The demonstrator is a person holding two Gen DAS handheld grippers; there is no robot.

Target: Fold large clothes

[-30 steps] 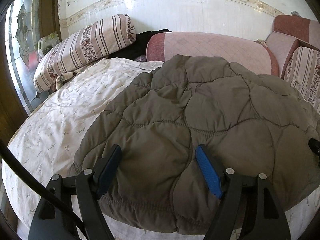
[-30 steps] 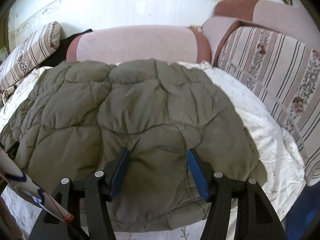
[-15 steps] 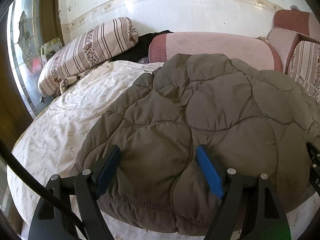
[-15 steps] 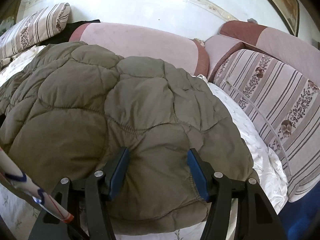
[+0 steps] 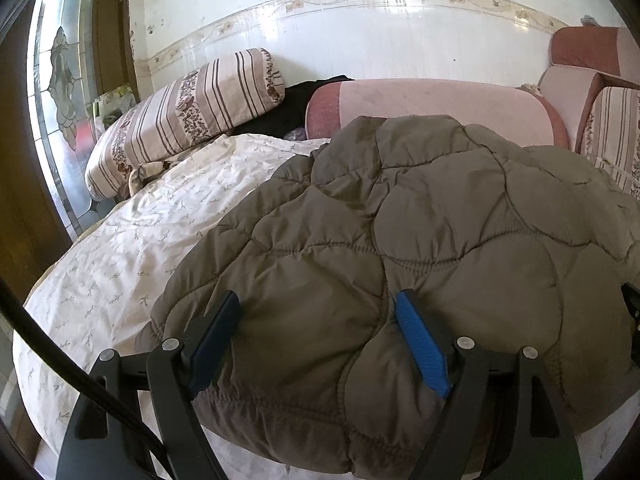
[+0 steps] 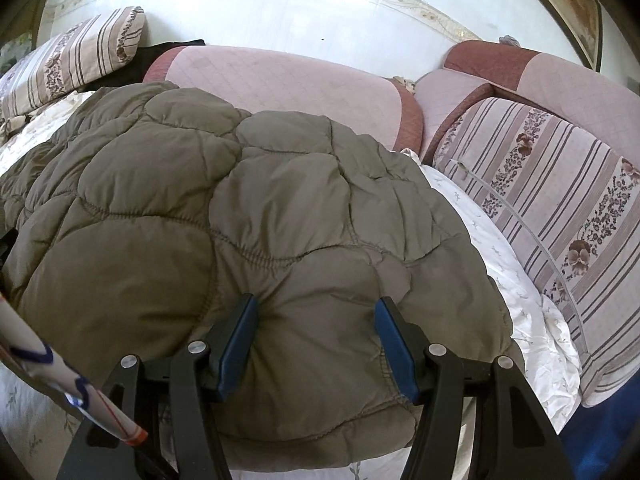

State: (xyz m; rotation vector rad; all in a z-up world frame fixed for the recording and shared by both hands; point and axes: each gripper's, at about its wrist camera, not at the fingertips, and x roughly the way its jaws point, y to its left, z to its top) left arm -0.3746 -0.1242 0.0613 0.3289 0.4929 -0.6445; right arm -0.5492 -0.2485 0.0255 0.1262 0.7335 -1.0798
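**Quilted jacket spread on the bed, both grippers at its near hem**

The bed [image 5: 120, 248] under its white flowered sheet fills the lower half of both views, and your olive quilted jacket [image 5: 400, 240] lies across it, covering the centre and right of the left wrist view and the centre and left of the right wrist view [image 6: 240, 220]. Behind it, along the tiled wall, a long pink cushion [image 5: 432, 108] lies across the head of the bed, touching the jacket's far edge. A striped floral pillow [image 5: 188, 116] sits at the upper left of the left view, well apart from the jacket, with a dark garment [image 5: 296, 100] bunched between it and the pink cushion. In the right view a second striped cushion [image 6: 560, 208] stands along the right side, near the jacket's right edge, with bare sheet between them. A glass door panel [image 5: 60, 100] runs down the far left.

Your left gripper [image 5: 316, 332] is spread wide, the padded hem bulging between its blue pads; whether they press the cloth you cannot tell from this view. Your right gripper [image 6: 316, 332] stands the same way, jaws apart over the hem at lower centre. A striped cord [image 6: 40, 360] crosses the lower left corner of the right view, in front of the jacket.
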